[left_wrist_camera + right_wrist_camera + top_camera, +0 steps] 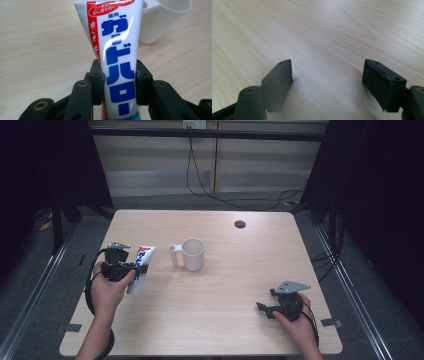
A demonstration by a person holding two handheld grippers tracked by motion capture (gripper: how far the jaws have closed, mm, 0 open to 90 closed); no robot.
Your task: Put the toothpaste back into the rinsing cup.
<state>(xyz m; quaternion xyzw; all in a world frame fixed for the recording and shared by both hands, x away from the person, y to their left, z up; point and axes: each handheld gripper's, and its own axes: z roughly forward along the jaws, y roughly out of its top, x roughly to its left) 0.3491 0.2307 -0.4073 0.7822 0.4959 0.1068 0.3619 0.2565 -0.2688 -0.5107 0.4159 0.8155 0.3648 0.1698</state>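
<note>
left gripper (131,267) jaws clenched on toothpaste tube (117,62); right gripper (266,309) jaws released; carry tube level toward cup (192,254).

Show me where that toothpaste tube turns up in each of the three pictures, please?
High view: the toothpaste tube lies left of centre, clamped in the left gripper, left of the white cup.
Left gripper view: the tube stands up the middle between the black jaws.
Right gripper view: not in it.
Shared landmark: the white cup beyond the tube, at that view's upper right.
</note>
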